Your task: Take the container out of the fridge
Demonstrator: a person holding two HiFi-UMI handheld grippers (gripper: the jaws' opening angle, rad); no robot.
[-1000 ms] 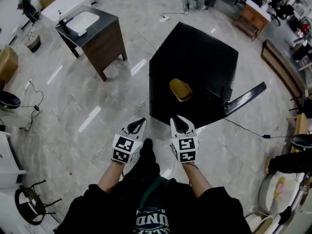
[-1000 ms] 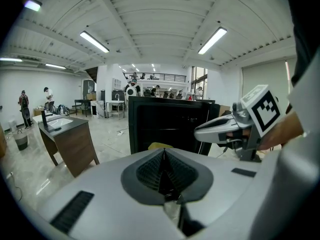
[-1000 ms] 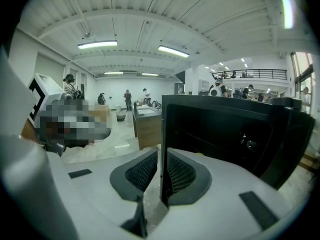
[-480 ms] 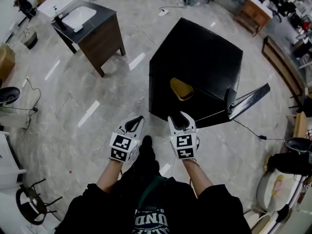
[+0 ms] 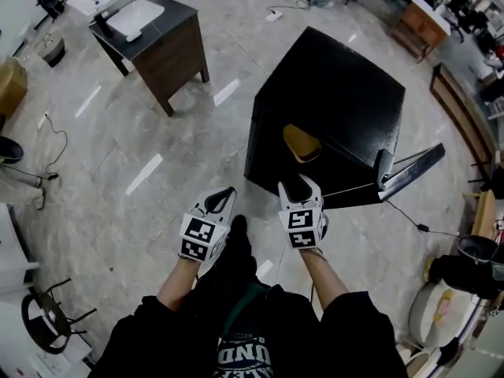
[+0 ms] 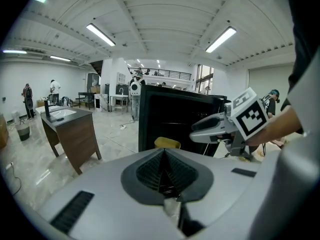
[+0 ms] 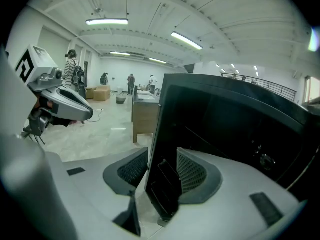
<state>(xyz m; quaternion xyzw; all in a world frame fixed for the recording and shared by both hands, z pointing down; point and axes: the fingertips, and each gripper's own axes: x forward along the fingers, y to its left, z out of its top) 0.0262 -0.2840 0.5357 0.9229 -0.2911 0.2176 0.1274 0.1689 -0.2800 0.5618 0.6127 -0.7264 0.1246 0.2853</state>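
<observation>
A black fridge (image 5: pixel 331 109) stands on the floor with its door (image 5: pixel 413 172) swung open to the right. A yellow container (image 5: pixel 302 142) sits inside, also seen past the left jaws as the yellow container (image 6: pixel 167 143). My right gripper (image 5: pixel 299 186) is at the fridge's open front, just below the container and apart from it. Its jaws have just been opening and stand open; in the right gripper view (image 7: pixel 162 156) the fridge's dark front edge lines up between them, not pressed. My left gripper (image 5: pixel 223 197) hangs over the floor left of the fridge, jaws shut and empty.
A wooden vanity with a white sink (image 5: pixel 150 38) stands at the far left. A cable (image 5: pixel 409 219) runs over the floor right of the fridge. A low wooden cabinet (image 5: pixel 457 109) is at the right, a dark chair (image 5: pixel 47 329) at the bottom left. People stand far off.
My right gripper has moved forward to the fridge's open front and its jaws have opened. The left gripper has edged forward a little and stays shut.
</observation>
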